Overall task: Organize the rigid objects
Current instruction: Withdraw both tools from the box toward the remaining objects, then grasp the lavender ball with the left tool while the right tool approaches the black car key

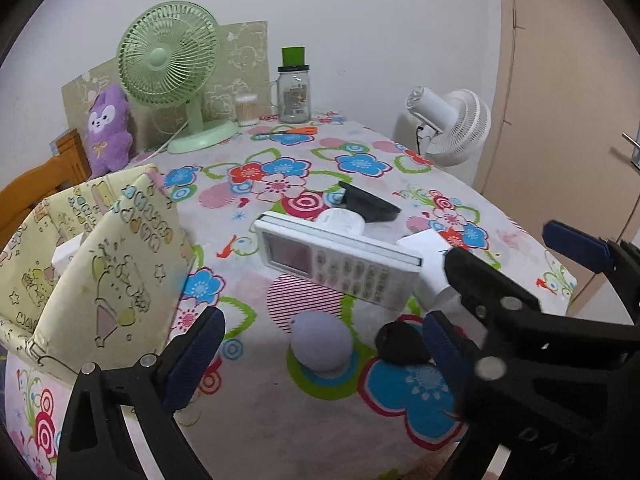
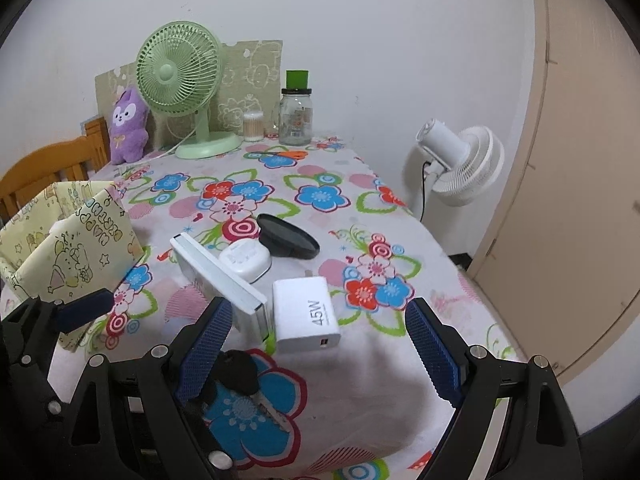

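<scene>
Both grippers over a table under a flower-printed cloth (image 2: 360, 384), fingers spread wide, nothing held.

Left gripper (image 1: 320, 354): low at the near edge, blue-padded fingers (image 1: 196, 356) either side of a lilac rounded ball-like object (image 1: 322, 342) lying on the cloth. Black-headed key (image 1: 402, 342) just right of it, beside the right pad.

Right gripper (image 2: 316, 348): near right of the cluster, pointed at a white 45W charger block (image 2: 306, 314).

White rectangular remote control (image 1: 336, 258) propped on edge at centre, touching the charger's left side. White rounded earbud-type case (image 2: 245, 260) just behind the remote. Black flat round disc (image 2: 288, 236) farther back, touching the case.

Pale yellow cartoon-printed fabric storage box (image 1: 120, 256) at the left; white item inside, not identifiable.

Green desk fan (image 2: 180, 76), purple plush toy (image 2: 126, 126), glass jar with green lid (image 2: 296, 114) along the far edge. White standing fan (image 2: 464, 164) off the table, far right.
</scene>
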{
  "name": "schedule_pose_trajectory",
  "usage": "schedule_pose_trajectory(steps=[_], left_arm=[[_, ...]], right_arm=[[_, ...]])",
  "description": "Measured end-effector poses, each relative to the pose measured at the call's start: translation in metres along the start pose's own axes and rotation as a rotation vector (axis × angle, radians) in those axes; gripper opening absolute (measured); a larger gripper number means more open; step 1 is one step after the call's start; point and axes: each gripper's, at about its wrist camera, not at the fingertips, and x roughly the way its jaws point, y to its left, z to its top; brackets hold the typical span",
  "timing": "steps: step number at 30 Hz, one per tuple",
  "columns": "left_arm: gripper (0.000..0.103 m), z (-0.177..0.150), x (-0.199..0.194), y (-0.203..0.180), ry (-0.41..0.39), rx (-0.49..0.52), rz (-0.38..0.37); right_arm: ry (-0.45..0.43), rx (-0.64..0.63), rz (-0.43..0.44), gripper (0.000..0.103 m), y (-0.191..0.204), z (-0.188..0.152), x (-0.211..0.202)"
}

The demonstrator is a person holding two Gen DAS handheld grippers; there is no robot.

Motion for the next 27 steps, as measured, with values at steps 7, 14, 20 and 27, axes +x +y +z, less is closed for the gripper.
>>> schedule_pose_trajectory(steps=[7,14,20,27], left_arm=[[0.09,-0.007,0.013,0.006,0.039,0.004,0.017],[0.073,-0.011,0.03,0.004,0.085,0.02,0.022],[0.06,-0.011,0.036,0.002,0.089,0.033,-0.01],[0.043,-0.01,0.034,-0.002,0.104,0.078,-0.046]], right_arm=[[0.002,0.029,-0.012,0.09,-0.007,-0.014,0.005],[0.045,0.024,-0.006,0.09,-0.007,-0.02,0.017],[0.063,0.036,0.005,0.09,-0.006,-0.02,0.025],[0.082,0.033,0.009,0.09,-0.002,-0.02,0.03]])
